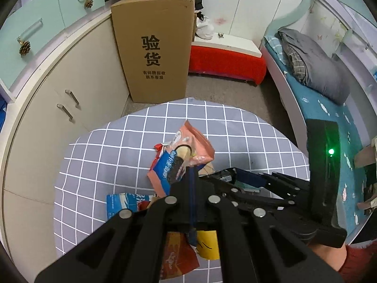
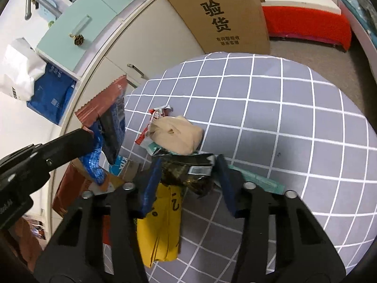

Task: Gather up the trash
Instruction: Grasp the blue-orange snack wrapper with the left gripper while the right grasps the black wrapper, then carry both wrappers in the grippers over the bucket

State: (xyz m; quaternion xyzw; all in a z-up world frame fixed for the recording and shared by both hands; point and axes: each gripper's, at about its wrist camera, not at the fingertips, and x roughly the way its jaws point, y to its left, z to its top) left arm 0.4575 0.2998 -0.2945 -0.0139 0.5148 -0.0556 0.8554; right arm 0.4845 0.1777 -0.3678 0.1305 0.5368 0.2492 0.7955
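Observation:
A round table with a grey checked cloth (image 1: pixel 106 153) (image 2: pixel 282 118) holds a heap of trash. My left gripper (image 1: pixel 191 173) (image 2: pixel 90 133) is shut on a pink and blue snack wrapper (image 1: pixel 186 151) (image 2: pixel 106 118), which hangs above the cloth. My right gripper (image 2: pixel 188 184) (image 1: pixel 235 176) points down into the heap, its blue pads (image 2: pixel 150 186) pressed on either side of a crumpled dark wrapper (image 2: pixel 188 172). Around it lie a beige crumpled bag (image 2: pixel 176 136), a yellow wrapper (image 2: pixel 162 224) (image 1: pixel 208 245), a red and white wrapper (image 2: pixel 157 115) and a teal wrapper (image 2: pixel 259 181).
A tall cardboard box (image 1: pixel 153 47) (image 2: pixel 226 11) stands on the floor behind the table, beside a curved cabinet (image 1: pixel 70 82). A red bench (image 1: pixel 226 63) and a bed (image 1: pixel 329 118) lie to the right. A red sleeve (image 1: pixel 355 261) shows behind the right gripper.

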